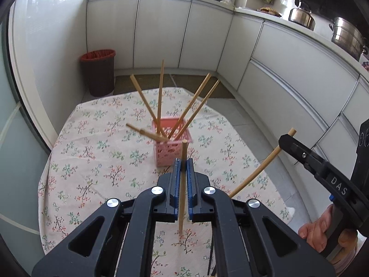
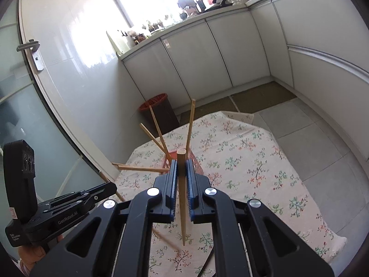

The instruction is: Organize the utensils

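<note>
A pink slotted basket [image 1: 174, 149] stands on the floral tablecloth [image 1: 96, 152] with several wooden chopsticks [image 1: 159, 97] fanned out of it. My left gripper [image 1: 183, 162] is shut on one upright chopstick [image 1: 183, 191], held above the cloth just short of the basket. In the left wrist view the right gripper [image 1: 284, 141] comes in from the right, clamped on another chopstick [image 1: 258, 172] that slants down. In the right wrist view my right gripper [image 2: 182, 165] is shut on that chopstick [image 2: 182, 198], and the basket [image 2: 196, 162] is mostly hidden behind its fingers. The left gripper [image 2: 110, 188] shows at lower left.
A brown bin with a red liner [image 1: 99, 71] stands on the floor beyond the table. White cabinets [image 1: 207, 34] line the back and right, with pots [image 1: 346, 37] on the counter. A glass door with a handle [image 2: 34, 53] is at left. Grey floor tiles [image 2: 322, 133] lie right of the table.
</note>
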`<move>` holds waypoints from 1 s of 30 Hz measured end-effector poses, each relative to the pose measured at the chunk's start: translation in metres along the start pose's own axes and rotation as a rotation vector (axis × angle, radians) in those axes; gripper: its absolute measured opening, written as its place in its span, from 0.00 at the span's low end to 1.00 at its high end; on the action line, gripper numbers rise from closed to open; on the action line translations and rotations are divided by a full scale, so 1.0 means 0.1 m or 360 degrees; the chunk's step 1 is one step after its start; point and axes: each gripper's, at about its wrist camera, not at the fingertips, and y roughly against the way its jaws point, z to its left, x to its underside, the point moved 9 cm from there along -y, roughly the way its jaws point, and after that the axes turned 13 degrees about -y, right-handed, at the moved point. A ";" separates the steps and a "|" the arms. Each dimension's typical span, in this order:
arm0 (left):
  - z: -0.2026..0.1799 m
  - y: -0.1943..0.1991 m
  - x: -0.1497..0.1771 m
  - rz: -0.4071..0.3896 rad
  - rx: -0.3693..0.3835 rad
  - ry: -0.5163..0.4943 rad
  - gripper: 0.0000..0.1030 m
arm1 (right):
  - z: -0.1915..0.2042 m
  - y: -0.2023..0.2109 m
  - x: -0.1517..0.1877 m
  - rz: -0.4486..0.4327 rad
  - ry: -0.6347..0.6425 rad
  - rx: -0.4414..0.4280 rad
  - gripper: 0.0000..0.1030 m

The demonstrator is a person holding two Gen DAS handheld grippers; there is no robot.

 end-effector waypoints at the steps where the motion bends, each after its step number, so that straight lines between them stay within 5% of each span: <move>1: -0.01 0.03 -0.08 -0.0026 0.0002 0.0004 0.04 | 0.03 0.03 -0.04 -0.0018 0.0006 -0.0007 0.08; 16: 0.01 0.37 -1.20 -0.0289 0.0013 -0.0003 0.05 | 0.07 0.29 -0.56 -0.0142 0.0005 -0.0054 0.08; 20: -0.16 -0.01 -0.75 0.0071 0.0136 -0.0109 0.27 | -0.09 0.26 -0.57 -0.0131 -0.0045 -0.0048 0.08; 22: -0.35 -0.43 -0.13 0.0436 0.0093 -0.0402 0.41 | -0.21 0.23 -0.56 -0.0140 -0.0071 -0.0042 0.08; 26: -0.38 -1.23 0.85 0.0922 -0.0018 -0.0584 0.41 | -0.46 0.07 -0.52 -0.0040 -0.0214 -0.0007 0.08; 30: -0.26 -1.75 1.08 0.1013 -0.0109 -0.0542 0.39 | -0.59 0.08 -0.57 -0.0062 -0.0249 0.0015 0.08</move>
